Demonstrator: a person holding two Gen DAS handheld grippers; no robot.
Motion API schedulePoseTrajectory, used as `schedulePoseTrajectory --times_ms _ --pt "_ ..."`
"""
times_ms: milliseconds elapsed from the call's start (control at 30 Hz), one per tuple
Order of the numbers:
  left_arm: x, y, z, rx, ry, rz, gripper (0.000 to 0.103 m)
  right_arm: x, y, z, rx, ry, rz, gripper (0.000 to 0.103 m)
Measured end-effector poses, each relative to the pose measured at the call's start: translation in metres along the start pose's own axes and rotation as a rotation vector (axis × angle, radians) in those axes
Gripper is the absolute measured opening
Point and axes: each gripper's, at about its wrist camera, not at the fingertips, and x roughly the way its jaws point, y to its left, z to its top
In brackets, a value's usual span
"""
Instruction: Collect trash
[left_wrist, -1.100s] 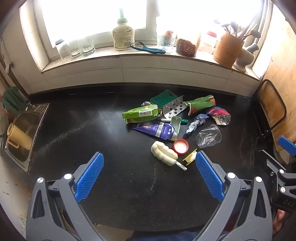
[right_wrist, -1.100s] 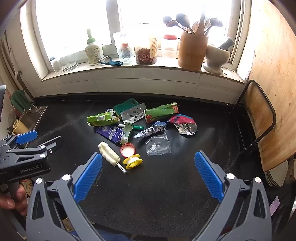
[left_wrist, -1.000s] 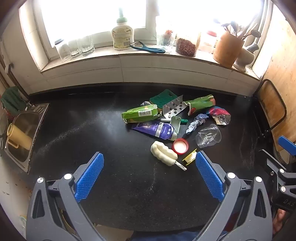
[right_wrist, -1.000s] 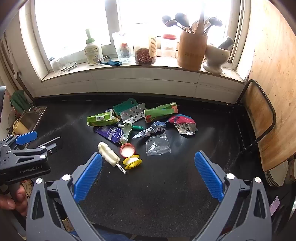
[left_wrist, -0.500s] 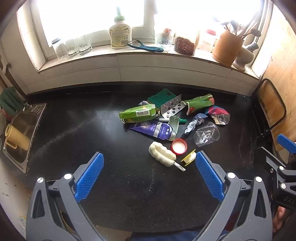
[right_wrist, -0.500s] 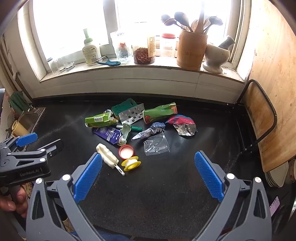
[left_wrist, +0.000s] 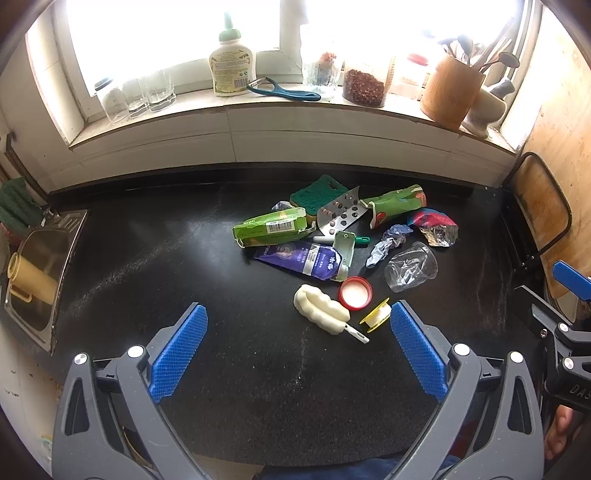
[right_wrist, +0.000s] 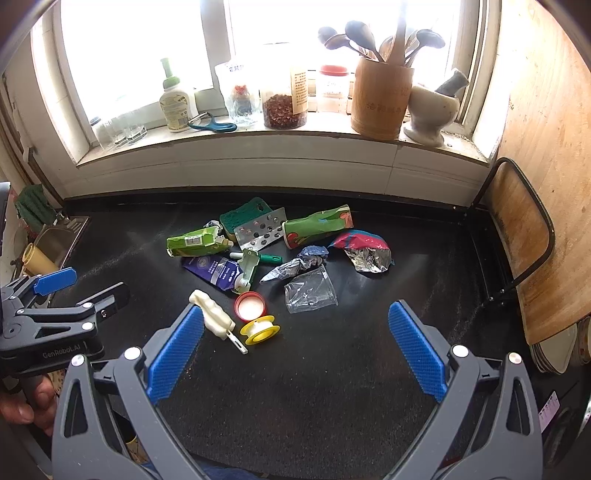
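Hovering above the near edge of the black tabletop (left_wrist: 155, 258), the left tongs (left_wrist: 297, 349) stood with blue pads spread wide apart and held nothing, and the right tongs (right_wrist: 293, 350) hung just as wide and empty. All the trash lay in one loose heap near the middle of the tabletop, well short of both tools: a crushed green carton (left_wrist: 271, 230) beside a green sponge (left_wrist: 317, 194) and a silver pill sheet (left_wrist: 341, 216), a purple pouch (left_wrist: 301, 260) just in front of the carton, a green paper cup (left_wrist: 397, 206) lying on its side, and a crumpled clear plastic cup (left_wrist: 410, 266) to the right. Nearest the tongs were a white ice-cream bar (left_wrist: 321, 310), a red lid (left_wrist: 355, 292) touching it, and a yellow spool (left_wrist: 376, 315). A steel sink (left_wrist: 33, 273) sat at the far left, and a soap bottle (left_wrist: 232, 61) and a wooden utensil holder (left_wrist: 450, 92) stood on the windowsill.
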Motion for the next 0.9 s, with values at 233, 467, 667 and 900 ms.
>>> schedulePoseTrajectory --times_ms 233,467,667,900 --pt "0.003 0.002 0.001 0.001 0.005 0.005 0.097 0.003 -0.002 0.003 0.003 0.000 0.003 0.097" --pt "0.006 0.000 0.007 0.010 0.007 0.010 0.097 0.006 -0.001 0.006 0.006 0.002 0.003 0.097" --pt "0.013 0.003 0.013 0.009 0.015 0.011 0.097 0.011 -0.002 0.008 0.009 0.005 0.006 0.097" --pt "0.019 0.002 0.018 0.012 0.018 0.014 0.097 0.014 -0.005 0.011 0.012 0.010 0.011 0.097"
